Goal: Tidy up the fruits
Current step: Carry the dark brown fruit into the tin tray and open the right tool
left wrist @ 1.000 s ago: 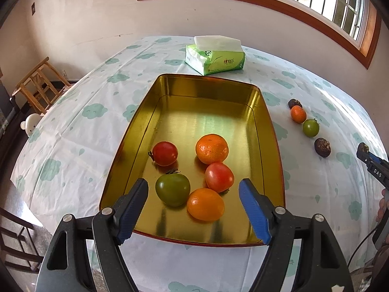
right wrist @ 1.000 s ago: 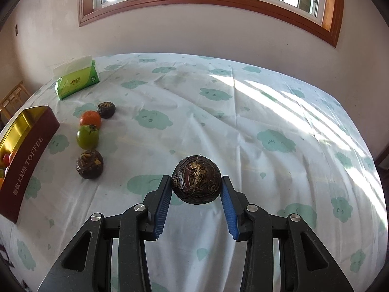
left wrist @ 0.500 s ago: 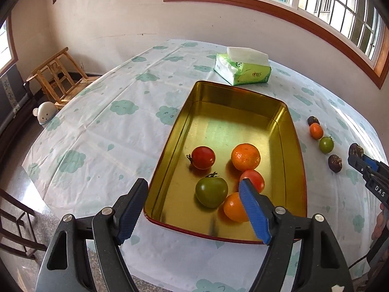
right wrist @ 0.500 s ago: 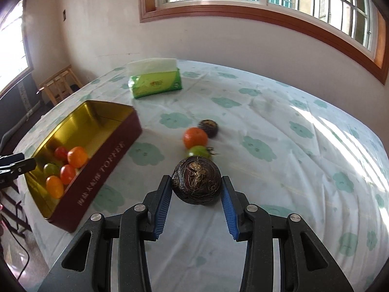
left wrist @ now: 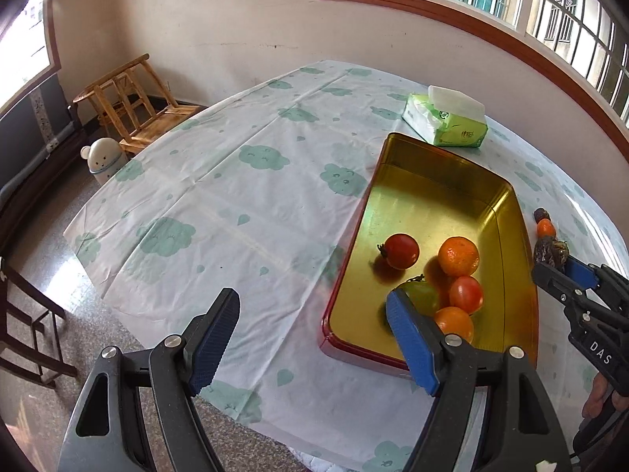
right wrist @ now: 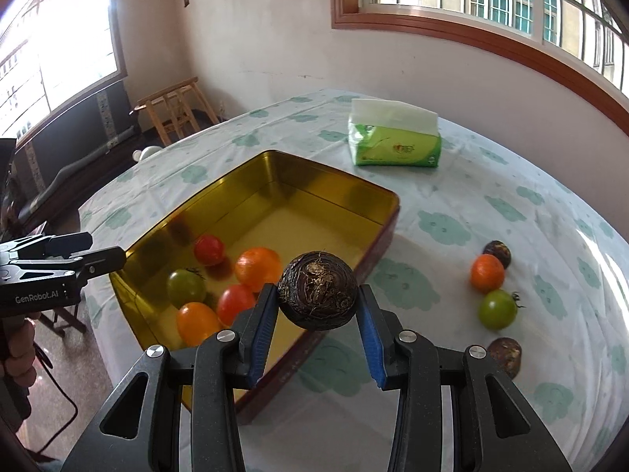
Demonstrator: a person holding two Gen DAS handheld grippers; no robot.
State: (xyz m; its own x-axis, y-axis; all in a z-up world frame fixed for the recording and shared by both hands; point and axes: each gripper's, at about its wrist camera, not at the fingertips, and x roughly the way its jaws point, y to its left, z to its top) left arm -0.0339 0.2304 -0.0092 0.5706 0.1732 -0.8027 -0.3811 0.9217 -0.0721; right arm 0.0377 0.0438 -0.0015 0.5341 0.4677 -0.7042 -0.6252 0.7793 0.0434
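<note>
Left wrist view: left gripper (left wrist: 314, 330) wide, nothing between its pads; a second ago it hung over the fruit in the gold tin (left wrist: 507, 192), now the tin sits ahead and to its right, so this hand has backed off to the tin's left side. The right gripper (left wrist: 550, 265) enters at far right, carrying the dark brown fruit (left wrist: 550, 251). Right wrist view: right gripper (right wrist: 316, 310) narrow, clamped on the dark brown fruit (right wrist: 317, 289); a second ago only open cloth lay ahead, now the tin's right wall lies directly beneath and ahead. Judgement: release into tin imminent; four fruits (right wrist: 496, 308) remain to its right.
</note>
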